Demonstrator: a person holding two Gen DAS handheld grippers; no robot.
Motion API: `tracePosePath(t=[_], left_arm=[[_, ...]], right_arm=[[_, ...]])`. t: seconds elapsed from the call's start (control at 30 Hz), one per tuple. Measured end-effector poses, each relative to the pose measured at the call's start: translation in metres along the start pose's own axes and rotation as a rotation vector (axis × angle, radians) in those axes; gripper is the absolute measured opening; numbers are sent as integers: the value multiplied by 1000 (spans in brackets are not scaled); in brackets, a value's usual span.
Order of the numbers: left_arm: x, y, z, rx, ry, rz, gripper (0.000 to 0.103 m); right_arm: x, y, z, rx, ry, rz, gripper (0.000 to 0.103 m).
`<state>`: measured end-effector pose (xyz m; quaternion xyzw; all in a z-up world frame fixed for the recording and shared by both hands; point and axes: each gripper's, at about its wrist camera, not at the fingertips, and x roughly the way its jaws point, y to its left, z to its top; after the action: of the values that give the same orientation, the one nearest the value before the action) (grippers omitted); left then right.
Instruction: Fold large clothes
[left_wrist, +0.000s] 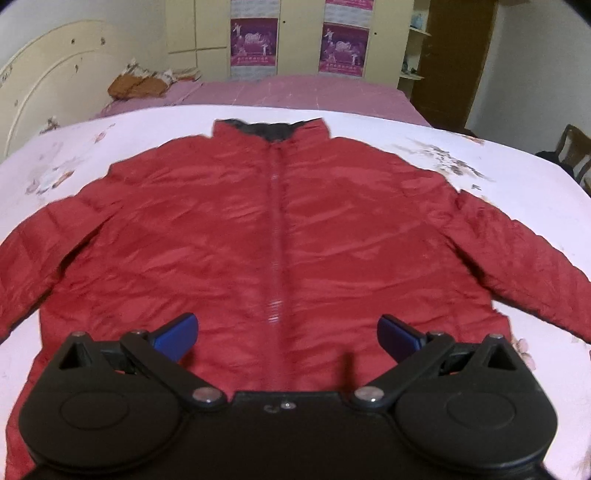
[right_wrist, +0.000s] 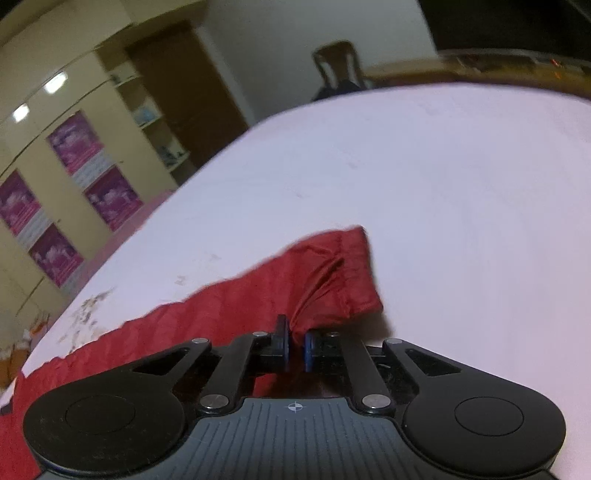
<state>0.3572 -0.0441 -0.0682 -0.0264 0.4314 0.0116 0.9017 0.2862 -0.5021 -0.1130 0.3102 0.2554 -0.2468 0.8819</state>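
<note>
On the white floral bedsheet (left_wrist: 498, 162) the red quilted zip-front jacket (left_wrist: 221, 229) lies spread flat; the left gripper (left_wrist: 288, 334) hovers above its hem, fingers wide apart, while the right gripper (right_wrist: 295, 345) pinches the sleeve cuff (right_wrist: 332, 280).

One red jacket (left_wrist: 229, 236) lies zipped on one white floral sheet (left_wrist: 517, 173), its two sleeves spread to either side, with one zipper (left_wrist: 274, 236) running down the front and one dark collar (left_wrist: 271, 131) at the top. Two grippers appear, a left gripper (left_wrist: 288, 334) and a right gripper (right_wrist: 296, 341), each with two blue fingertips (left_wrist: 177, 334). One sleeve cuff (right_wrist: 343, 277) shows in the right wrist view. Behind stand one bed (left_wrist: 295, 92), one chair (right_wrist: 338, 68), one brown door (left_wrist: 458, 59), one curved headboard (left_wrist: 48, 74) and one wardrobe carrying several purple posters (left_wrist: 254, 42): two show in the left wrist view, five in the right.
</note>
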Motion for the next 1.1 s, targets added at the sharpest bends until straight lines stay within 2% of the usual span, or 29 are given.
tracePosePath(t=[0.13,0.27,0.43,0.63,0.83,1.0,1.1], left_arm=[[-3,37,-1,-48,-24,1,103],[2,71,2,-74,-34,-32,103],[9,105,13,-109,-66,-68,98],[16,146,22,-158,-96,-131,93],[19,181,23,-193,-103,-177,93],[20,197,24,-209,-100,-179,93],[22,201,27,-216,-102,-191,93]], right_arm=[[-8,54,-4,-130,-26,90,7],[-19,125,-27,-280,-9,223,7],[-27,217,-80,-423,64,364,7],[-36,309,-154,-591,169,482,7],[-30,385,-226,-735,291,582,7],[-25,413,-285,-823,392,633,7],[-30,428,-306,-872,397,641,8]])
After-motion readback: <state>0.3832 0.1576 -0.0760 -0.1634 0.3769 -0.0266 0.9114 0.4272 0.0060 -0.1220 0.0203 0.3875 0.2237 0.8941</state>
